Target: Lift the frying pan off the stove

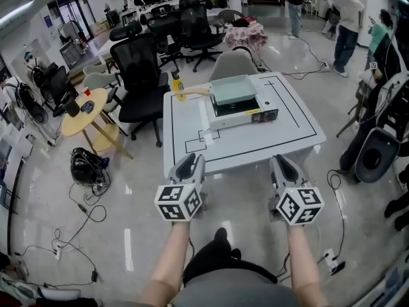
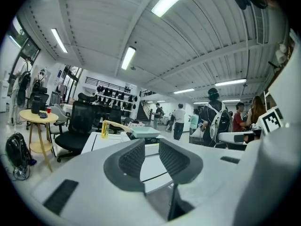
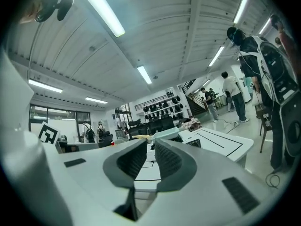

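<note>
A pale teal square frying pan (image 1: 234, 89) with a light wooden handle (image 1: 193, 92) pointing left sits on a portable gas stove (image 1: 241, 112) at the far side of the white table (image 1: 284, 130). My two grippers hover short of the table's near edge, well apart from the pan. The left gripper (image 1: 189, 164) has its jaws a little apart with nothing between them, and the right gripper (image 1: 284, 165) stands the same. Beyond the left gripper (image 2: 151, 150) the pan (image 2: 145, 132) shows far off. Over the right gripper (image 3: 150, 155) the pan (image 3: 167, 133) shows too.
A yellow bottle (image 1: 177, 85) stands by the pan's handle at the table's far left. Black office chairs (image 1: 144, 75) and a round wooden table (image 1: 86, 112) stand to the left. A grey chair (image 1: 233, 62) is behind the table. People (image 1: 348, 19) stand at the back right. Cables (image 1: 83, 216) lie on the floor.
</note>
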The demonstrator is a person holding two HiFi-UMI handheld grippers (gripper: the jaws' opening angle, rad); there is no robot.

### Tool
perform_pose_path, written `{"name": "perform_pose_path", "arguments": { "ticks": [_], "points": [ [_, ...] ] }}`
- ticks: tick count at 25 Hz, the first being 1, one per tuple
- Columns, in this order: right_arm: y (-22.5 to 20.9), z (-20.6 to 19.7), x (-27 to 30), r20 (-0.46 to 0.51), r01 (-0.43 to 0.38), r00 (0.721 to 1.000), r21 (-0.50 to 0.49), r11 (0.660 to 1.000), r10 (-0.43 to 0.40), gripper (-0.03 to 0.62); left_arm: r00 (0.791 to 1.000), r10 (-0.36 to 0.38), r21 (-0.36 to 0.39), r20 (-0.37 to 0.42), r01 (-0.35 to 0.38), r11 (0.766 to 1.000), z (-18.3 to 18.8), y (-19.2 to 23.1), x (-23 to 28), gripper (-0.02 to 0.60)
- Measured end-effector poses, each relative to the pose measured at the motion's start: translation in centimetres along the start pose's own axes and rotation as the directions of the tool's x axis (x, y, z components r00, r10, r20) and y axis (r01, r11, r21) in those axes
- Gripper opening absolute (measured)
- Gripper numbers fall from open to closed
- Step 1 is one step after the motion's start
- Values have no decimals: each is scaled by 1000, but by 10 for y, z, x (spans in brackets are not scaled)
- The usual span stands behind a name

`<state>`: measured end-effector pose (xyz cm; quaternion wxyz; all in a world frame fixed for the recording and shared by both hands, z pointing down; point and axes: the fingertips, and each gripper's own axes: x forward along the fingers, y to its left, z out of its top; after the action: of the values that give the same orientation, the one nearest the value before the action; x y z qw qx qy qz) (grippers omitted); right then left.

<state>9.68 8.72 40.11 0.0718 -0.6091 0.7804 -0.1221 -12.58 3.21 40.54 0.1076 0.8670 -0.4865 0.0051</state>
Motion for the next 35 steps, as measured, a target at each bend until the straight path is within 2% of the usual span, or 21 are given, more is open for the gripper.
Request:
{"name": "perform_pose_path", "arguments": {
  "ticks": [14,31,35],
  "points": [
    [-27,0,49,-18,-30,999,139,990,33,120,1000,0,-124,-8,-1,992,-1,27,53,170],
    [-69,17,166,-23,-9,1000,185,983,14,132,1000,-4,-220,-24,-1,975,18,94,172,209],
    [-78,24,187,-12,9,1000,208,978,-6,132,999,-20,-269,-35,9,963,20,108,198,218]
  ]
}}
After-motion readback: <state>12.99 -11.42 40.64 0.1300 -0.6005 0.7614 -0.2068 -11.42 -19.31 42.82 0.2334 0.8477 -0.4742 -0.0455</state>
